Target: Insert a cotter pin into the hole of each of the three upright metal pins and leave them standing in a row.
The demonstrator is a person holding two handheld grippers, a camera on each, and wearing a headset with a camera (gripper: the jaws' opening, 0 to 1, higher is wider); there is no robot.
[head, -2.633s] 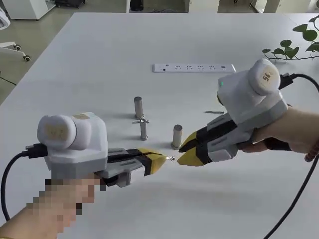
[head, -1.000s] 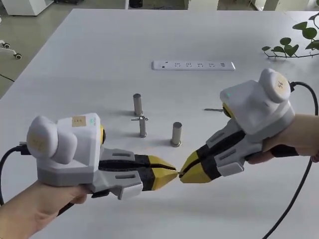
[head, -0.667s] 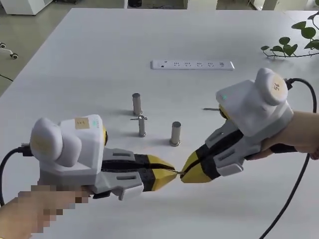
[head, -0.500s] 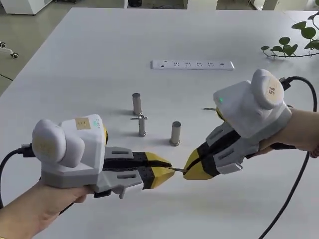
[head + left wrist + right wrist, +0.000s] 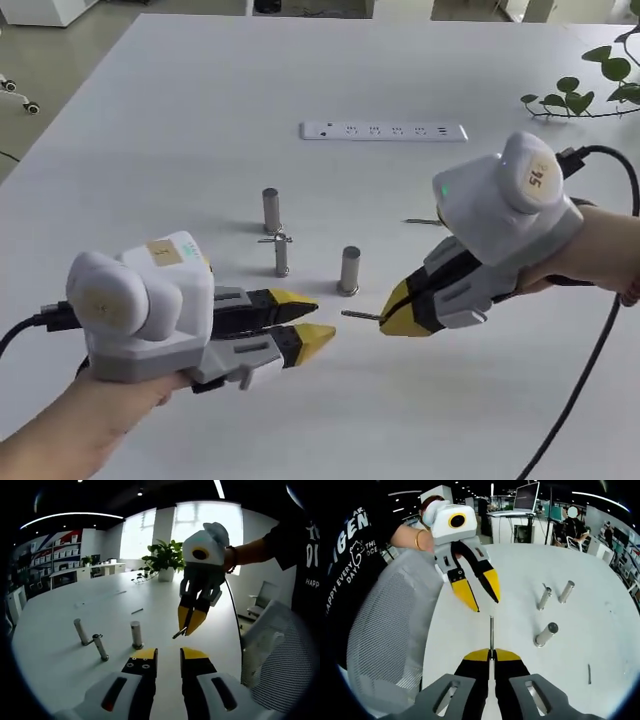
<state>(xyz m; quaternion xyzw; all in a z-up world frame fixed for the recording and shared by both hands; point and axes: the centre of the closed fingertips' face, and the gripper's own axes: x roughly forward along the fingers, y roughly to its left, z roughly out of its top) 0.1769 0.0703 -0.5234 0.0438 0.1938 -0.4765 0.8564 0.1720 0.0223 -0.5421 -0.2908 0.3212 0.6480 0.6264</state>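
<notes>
Steel cotter pin (image 5: 491,632) sits pinched in the right gripper (image 5: 491,653), left gripper (image 5: 487,605) gaping empty.

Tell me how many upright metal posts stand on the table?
3: the back post, the middle post with a cotter pin through it, and the front post nearest the right claw.

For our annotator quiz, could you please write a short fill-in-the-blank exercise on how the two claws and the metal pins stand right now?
1. The right claw is shut on a thin ____.
2. The left claw is ____ and holds nothing.
3. The already fitted metal pin stands in the ____ of the row of three.
Missing words: cotter pin; open; middle.
</notes>
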